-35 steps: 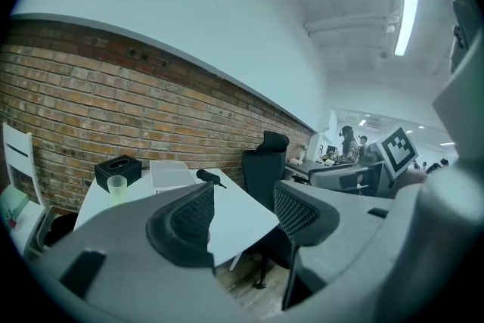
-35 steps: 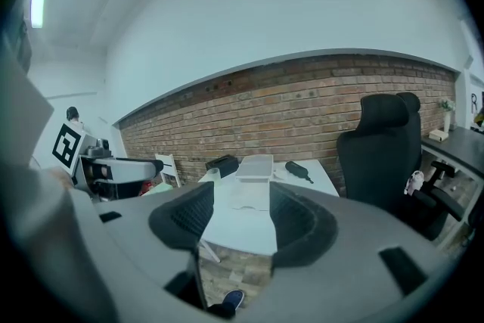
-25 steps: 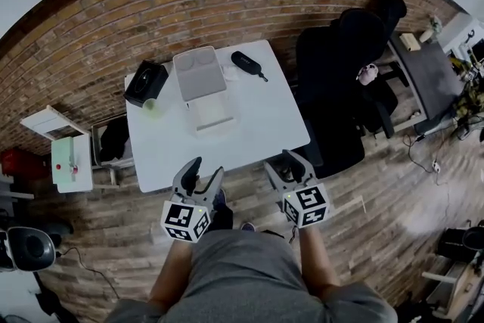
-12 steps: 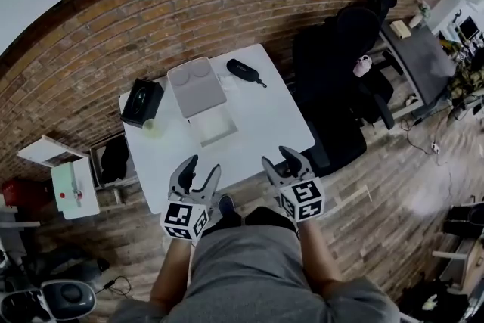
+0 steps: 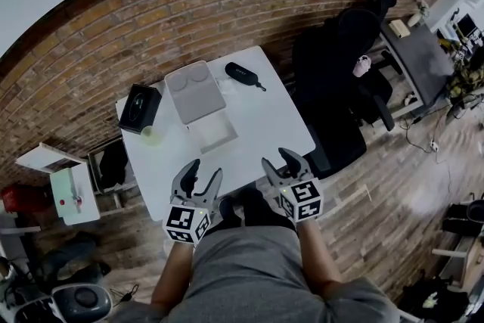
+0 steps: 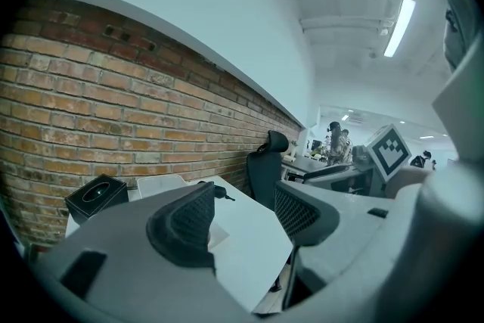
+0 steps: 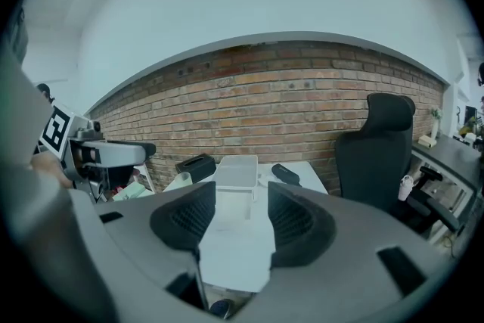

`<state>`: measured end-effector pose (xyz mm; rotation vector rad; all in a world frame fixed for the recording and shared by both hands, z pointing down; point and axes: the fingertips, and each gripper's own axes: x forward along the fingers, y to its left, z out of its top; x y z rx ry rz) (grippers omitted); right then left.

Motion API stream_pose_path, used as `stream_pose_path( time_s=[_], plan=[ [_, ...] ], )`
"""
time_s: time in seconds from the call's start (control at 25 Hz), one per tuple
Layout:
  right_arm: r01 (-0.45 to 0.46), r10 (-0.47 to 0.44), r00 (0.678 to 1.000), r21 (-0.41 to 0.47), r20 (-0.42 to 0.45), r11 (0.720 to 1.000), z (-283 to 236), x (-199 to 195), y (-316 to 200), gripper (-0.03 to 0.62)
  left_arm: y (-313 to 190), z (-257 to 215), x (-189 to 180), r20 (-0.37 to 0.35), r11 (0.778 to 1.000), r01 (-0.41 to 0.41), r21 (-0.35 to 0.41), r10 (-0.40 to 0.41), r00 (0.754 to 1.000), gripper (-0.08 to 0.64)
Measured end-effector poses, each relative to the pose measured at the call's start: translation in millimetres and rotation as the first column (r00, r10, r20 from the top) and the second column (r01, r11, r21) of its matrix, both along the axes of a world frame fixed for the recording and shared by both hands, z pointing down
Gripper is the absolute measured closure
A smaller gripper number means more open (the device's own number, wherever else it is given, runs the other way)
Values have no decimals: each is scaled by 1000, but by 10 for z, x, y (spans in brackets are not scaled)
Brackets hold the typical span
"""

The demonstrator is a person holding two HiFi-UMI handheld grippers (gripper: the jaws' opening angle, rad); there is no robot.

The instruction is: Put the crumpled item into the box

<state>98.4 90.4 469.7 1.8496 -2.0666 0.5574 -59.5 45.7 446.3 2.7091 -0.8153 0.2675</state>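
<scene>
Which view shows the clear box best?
The head view: the clear box shows whole from above, lid open. The right gripper view shows it side-on, partly hidden; the left gripper view shows only a strip.

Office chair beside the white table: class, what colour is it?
Black. The office chair shows best in the right gripper view.

Bright, even light — fisheye-warped, dark-vignetted edges

Head view looks steeply down; both gripper views share the table (image 5: 265, 125).
</scene>
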Motion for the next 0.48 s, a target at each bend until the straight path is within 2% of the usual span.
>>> stream_pose_path(
  time_s=[0.48],
  plan=[
    [61,-61,998,-24,14,998,182,337,-585,374,-491,58,261,27,997,70,-14,-70,997,325]
  ],
)
